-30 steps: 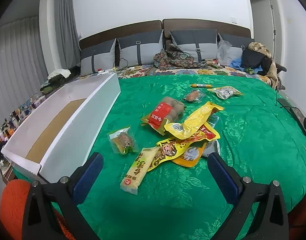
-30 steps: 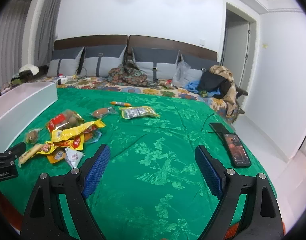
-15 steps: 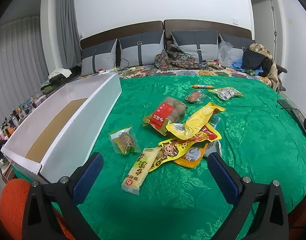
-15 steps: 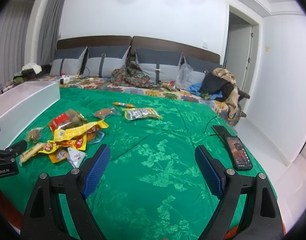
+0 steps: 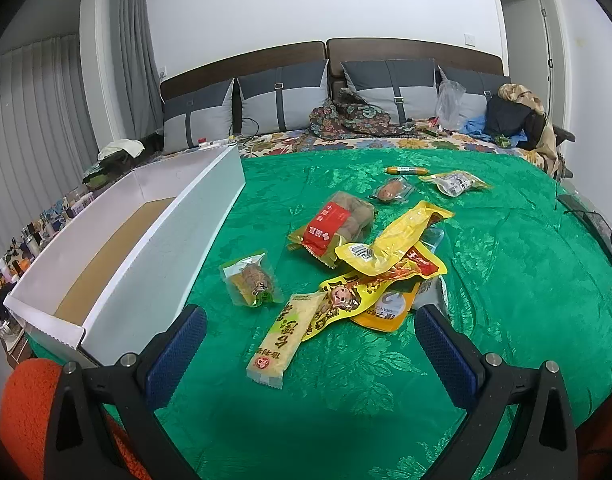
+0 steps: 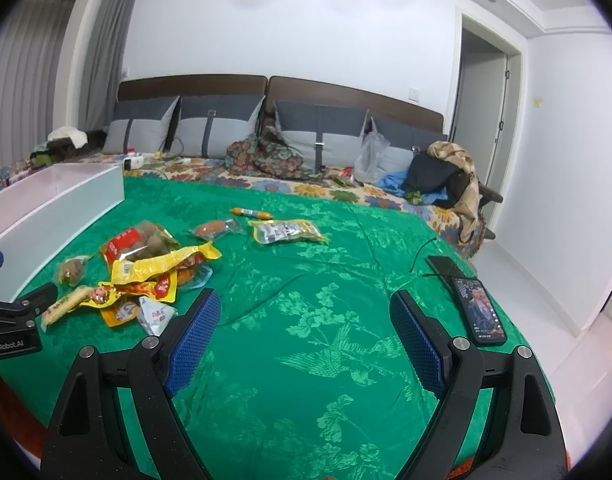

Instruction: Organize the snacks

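Both claws are spread wide and hold nothing. The left gripper (image 5: 310,340) hangs over the near edge of the green bedcover (image 5: 506,280), and the near end of the long cream snack pack (image 5: 281,336) lies between its blue pads (image 5: 177,352). The right gripper (image 6: 306,336) is over a bare part of the cover, to the right of the snacks.

A white box (image 5: 153,248) with a brown floor stands open on the left, beside the snack pile (image 5: 370,276). In the pile I can count a red-label bag (image 5: 334,224), a yellow pouch (image 5: 394,240), a yellow pack with a cartoon face (image 5: 346,300), an orange pouch (image 5: 386,312) and the cream pack; some overlap, so the true number is not sure. One small clear pack (image 5: 251,280) lies alone between the pile and the box. Farther away lie three more: a sausage stick (image 5: 406,169), a small brown pack (image 5: 392,191) and a flat yellow-edged pack (image 5: 454,182).

Two phones (image 6: 480,308) lie at the right edge. Four grey pillows (image 5: 386,84) lean on the headboard, with clothes (image 5: 514,116) at the far right.
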The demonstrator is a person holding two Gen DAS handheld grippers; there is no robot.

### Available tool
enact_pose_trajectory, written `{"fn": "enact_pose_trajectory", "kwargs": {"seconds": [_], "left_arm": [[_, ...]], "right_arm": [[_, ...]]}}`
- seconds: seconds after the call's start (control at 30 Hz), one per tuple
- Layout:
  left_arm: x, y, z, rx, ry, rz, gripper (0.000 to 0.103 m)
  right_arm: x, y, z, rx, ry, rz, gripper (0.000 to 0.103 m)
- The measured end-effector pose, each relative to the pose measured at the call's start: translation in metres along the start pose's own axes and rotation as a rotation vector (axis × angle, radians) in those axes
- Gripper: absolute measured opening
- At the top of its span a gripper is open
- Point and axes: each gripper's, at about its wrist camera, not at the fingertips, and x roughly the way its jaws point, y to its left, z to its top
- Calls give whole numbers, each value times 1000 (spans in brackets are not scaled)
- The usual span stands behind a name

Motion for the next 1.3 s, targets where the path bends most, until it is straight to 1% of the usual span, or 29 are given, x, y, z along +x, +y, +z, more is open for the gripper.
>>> {"fn": "enact_pose_trajectory", "kwargs": {"seconds": [0.43, 0.97, 1.3], "left_arm": [[3, 3, -3, -2, 3, 4, 103], [9, 2, -6, 6, 19, 6, 103], [13, 1, -7, 7, 28, 5, 103]], "right_arm": [[4, 5, -1, -19, -7, -14, 89], [7, 9, -4, -33, -2, -11, 89], [13, 12, -6, -43, 15, -5, 89]]}}
